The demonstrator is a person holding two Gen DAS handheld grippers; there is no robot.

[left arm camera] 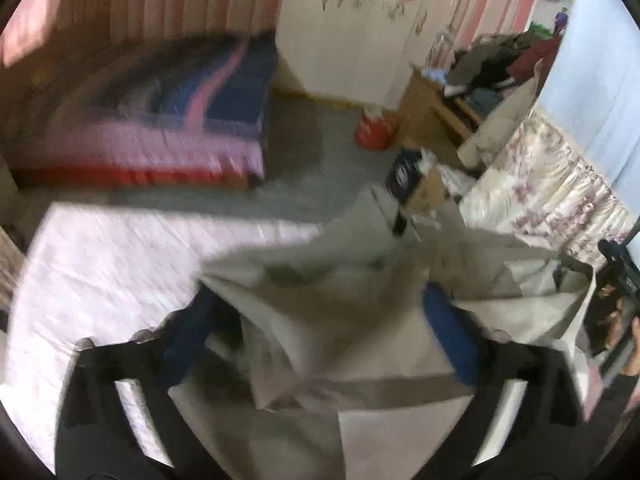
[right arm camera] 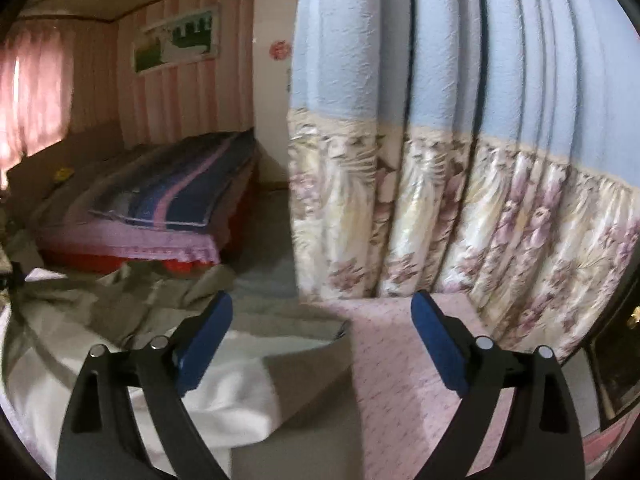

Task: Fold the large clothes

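Left wrist view first: the left claw [left arm camera: 320, 332] is spread wide, released, and the beige garment [left arm camera: 360, 280] lies loose between its blue pads, gripped by nothing. The cloth is heaped on the pink bed cover [left arm camera: 100, 280], bunched toward the bed's far edge and spilling over it toward the floor [left arm camera: 300, 160]. The claw tilts downward over the pile. At the right rim of this view, part of the other tool and a hand [left arm camera: 622, 332] show, blurred.

Over to the right wrist view: the right claw [right arm camera: 322, 336] is open too, nothing between its pads. The garment [right arm camera: 132, 304] sprawls to its left, a folded corner with pale lining lying just under the left finger [right arm camera: 204, 340]. Bare pink cover sits under the right finger, and the flowered curtain [right arm camera: 460, 208] hangs close ahead, beyond the bed's edge. This claw also points down, at a shallower slant.

My call: the fabric looks freshly laid, so the good move is to smooth it, find two matching edges, pinch each single layer cleanly, and keep the fold square to the bed's edge.
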